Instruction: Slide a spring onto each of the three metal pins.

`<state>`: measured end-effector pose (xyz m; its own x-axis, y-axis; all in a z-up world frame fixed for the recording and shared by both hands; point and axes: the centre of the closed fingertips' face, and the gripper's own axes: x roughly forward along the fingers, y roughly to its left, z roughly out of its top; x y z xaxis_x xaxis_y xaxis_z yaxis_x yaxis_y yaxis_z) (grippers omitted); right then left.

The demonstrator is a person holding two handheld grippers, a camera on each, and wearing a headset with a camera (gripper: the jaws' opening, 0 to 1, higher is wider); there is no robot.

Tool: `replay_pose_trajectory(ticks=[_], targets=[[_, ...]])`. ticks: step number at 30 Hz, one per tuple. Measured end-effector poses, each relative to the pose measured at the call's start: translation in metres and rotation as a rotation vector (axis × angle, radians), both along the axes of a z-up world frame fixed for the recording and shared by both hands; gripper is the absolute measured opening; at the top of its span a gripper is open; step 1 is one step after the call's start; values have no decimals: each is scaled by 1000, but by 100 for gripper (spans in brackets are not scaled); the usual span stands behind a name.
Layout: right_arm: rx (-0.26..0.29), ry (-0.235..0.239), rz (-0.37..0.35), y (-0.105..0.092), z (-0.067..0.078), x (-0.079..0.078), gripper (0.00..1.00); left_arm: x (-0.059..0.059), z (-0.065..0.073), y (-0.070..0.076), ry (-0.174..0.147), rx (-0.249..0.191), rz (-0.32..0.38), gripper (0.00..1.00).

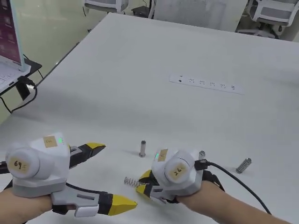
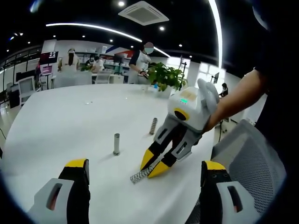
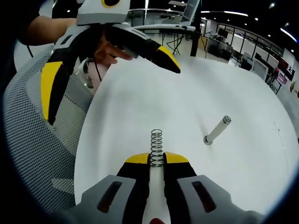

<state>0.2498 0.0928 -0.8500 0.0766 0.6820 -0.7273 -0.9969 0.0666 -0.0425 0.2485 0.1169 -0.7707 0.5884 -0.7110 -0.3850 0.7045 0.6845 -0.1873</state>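
Observation:
My right gripper (image 1: 144, 183) (image 3: 156, 159) is shut on one end of a thin wire spring (image 1: 132, 181) (image 3: 156, 140), which sticks out past its yellow tips low over the white table. In the left gripper view the same spring (image 2: 140, 175) nearly touches the tabletop. One metal pin (image 1: 142, 148) (image 2: 116, 143) (image 3: 216, 130) stands upright just beyond the spring. A second pin (image 1: 202, 154) peeks out behind the right gripper. A thicker spring (image 1: 243, 165) (image 2: 153, 126) rests further right; whether a pin is inside it I cannot tell. My left gripper (image 1: 110, 176) (image 2: 145, 167) is open and faces the right gripper's tips.
A white power strip (image 1: 205, 84) lies across the far middle of the table (image 1: 140, 70). A laptop (image 1: 9, 46) with a black cable sits off the table's left edge. Office chairs (image 1: 273, 14) stand behind the far edge.

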Motion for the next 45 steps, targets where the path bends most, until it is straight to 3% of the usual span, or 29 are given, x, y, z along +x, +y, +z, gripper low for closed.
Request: replay_pose_trajectory(ticks=[8,17,23,28,34,42,45], targets=[[41,8,-2,-19,24,2,8,1,4,-10,-9,-5,-19,95],[58,4,-14,-47,39,3,8,-3,6,-25,-7,-3,-68,92],[76,30,-20,-66,49,0,8,-9,3,-36,-10,38,-128,90],[61,8,-24,-79,53,1,8,-13,-1,-54,-2,38,-177,87],[26,-20,12,-94,54,-3,8,-9,4,-70,-12,35,-220,82],[-5,-46,40,-103,55,-5,8,-3,5,-84,-14,35,-265,67],[-5,-53,44,-105,57,-7,8,-2,3,-91,-19,54,-283,53]])
